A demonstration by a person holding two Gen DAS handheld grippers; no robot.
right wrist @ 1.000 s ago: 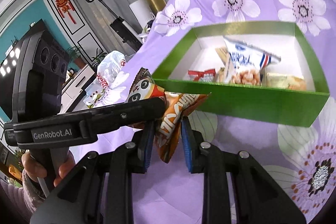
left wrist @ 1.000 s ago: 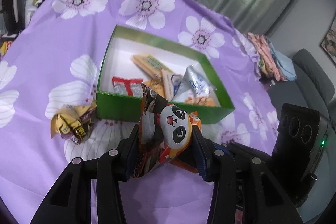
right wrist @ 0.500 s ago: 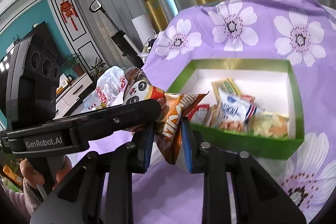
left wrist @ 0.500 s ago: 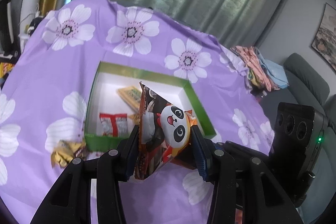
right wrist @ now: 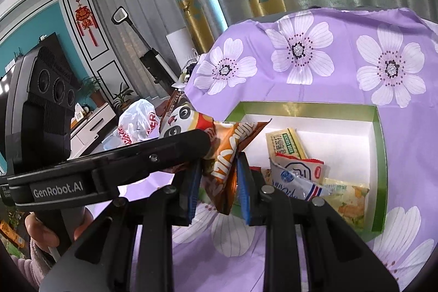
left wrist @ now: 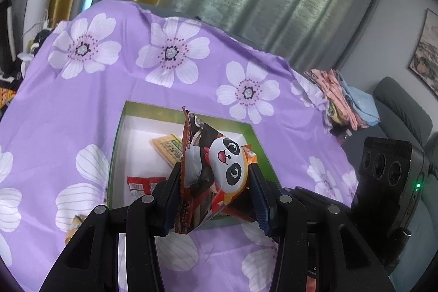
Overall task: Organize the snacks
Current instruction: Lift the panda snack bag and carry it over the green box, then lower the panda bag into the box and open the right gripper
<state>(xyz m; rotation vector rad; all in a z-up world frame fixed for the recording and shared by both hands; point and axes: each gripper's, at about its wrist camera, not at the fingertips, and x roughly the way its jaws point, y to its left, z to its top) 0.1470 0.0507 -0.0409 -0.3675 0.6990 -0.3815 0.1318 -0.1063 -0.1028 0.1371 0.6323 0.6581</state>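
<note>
The panda bag (left wrist: 219,168) hides much of the green box (left wrist: 117,133) in the left view: only a tan cracker pack (left wrist: 168,148) and a red-and-white packet (left wrist: 143,184) show past it, and the box's near wall is covered by the gripper. A yellowish wrapper (left wrist: 74,223) on the cloth (left wrist: 82,106) is cut off behind the left finger (left wrist: 172,193), so what it is cannot be told. Both grippers are on the one bag, which hangs above the box's near-left corner. The left gripper (left wrist: 215,196) is closed around the panda end, its pads pressed into the bag's sides; the right gripper (right wrist: 217,188) is closed to a narrow gap on the orange end (right wrist: 227,155), pinching it. In the right view the left gripper's black body (right wrist: 109,163) crosses the frame and blocks the cloth beyond it. That view shows perhaps five packets in the box: the cracker pack (right wrist: 286,144), a white one with red trim (right wrist: 301,168), a blue-and-white bag (right wrist: 298,186), a pale yellow bag (right wrist: 350,199), and a red sliver by the right finger (right wrist: 243,190) that is too hidden to be sure of. Off the table lie a white plastic bag (right wrist: 137,125) and folded cloths (left wrist: 345,97).
</note>
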